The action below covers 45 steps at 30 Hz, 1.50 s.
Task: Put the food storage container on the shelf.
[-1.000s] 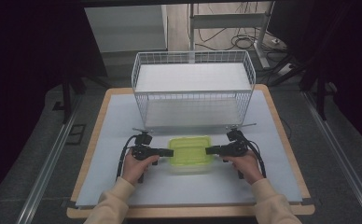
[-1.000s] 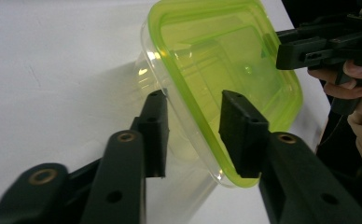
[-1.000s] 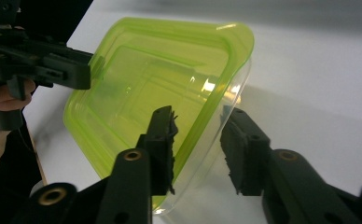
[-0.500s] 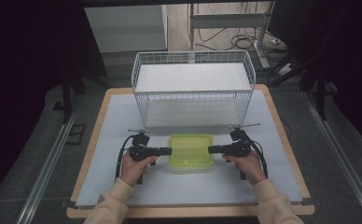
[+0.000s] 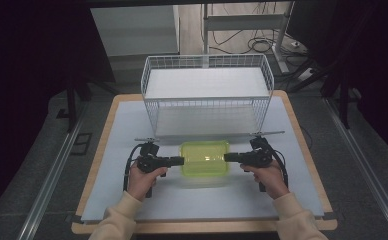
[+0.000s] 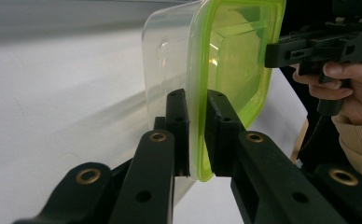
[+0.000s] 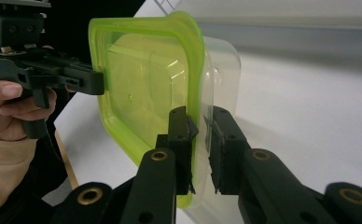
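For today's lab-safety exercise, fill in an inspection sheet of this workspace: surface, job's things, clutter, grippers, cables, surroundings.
Surface: white mat on a wood-edged table, bare apart from the items below.
Job's things: clear container with green lid lies between the grippers; white wire basket stands behind it.
Clutter: nothing seen.
Grippers: left gripper clamps the lid's rim on one side, right gripper clamps the rim on the opposite side.
Cables: a black cable loops from the left gripper; loose cables lie on the floor behind.
Surroundings: dark curtains, metal floor rails, a stand leg at the back.
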Available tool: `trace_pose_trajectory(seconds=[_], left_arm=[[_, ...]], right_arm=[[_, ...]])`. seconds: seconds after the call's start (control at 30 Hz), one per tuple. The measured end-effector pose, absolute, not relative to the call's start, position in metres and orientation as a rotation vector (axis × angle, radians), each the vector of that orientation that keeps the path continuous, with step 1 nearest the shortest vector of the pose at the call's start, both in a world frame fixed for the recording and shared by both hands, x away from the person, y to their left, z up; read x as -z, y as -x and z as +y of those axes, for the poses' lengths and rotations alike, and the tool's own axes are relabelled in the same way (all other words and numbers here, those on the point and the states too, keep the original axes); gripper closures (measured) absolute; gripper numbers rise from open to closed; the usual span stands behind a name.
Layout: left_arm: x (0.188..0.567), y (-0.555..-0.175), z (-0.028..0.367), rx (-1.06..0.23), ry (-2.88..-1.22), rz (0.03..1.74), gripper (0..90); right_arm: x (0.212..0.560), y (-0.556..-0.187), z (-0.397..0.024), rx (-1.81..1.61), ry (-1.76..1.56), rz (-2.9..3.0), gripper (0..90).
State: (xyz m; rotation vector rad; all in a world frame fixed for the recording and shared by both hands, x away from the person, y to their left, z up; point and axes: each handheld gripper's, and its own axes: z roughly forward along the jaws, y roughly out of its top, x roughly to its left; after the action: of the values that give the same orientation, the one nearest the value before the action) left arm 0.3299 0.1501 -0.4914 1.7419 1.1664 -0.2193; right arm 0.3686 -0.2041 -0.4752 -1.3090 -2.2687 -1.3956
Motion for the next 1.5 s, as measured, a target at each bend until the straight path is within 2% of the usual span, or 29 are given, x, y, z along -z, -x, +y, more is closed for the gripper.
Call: trace_pose_trajectory(seconds=[0.77,1.5], left_arm=[[0.467,-0.325,0.151,0.166,-1.733,1.119,80.8],[0.438,-0.336,0.154,0.152,-1.716,1.096,80.7]], right_arm=[[0.447,-0.358,-0.205,1.516,1.256,-2.296,80.1],[0.417,-0.365,-0.203,1.565,1.266,-2.294,80.3]])
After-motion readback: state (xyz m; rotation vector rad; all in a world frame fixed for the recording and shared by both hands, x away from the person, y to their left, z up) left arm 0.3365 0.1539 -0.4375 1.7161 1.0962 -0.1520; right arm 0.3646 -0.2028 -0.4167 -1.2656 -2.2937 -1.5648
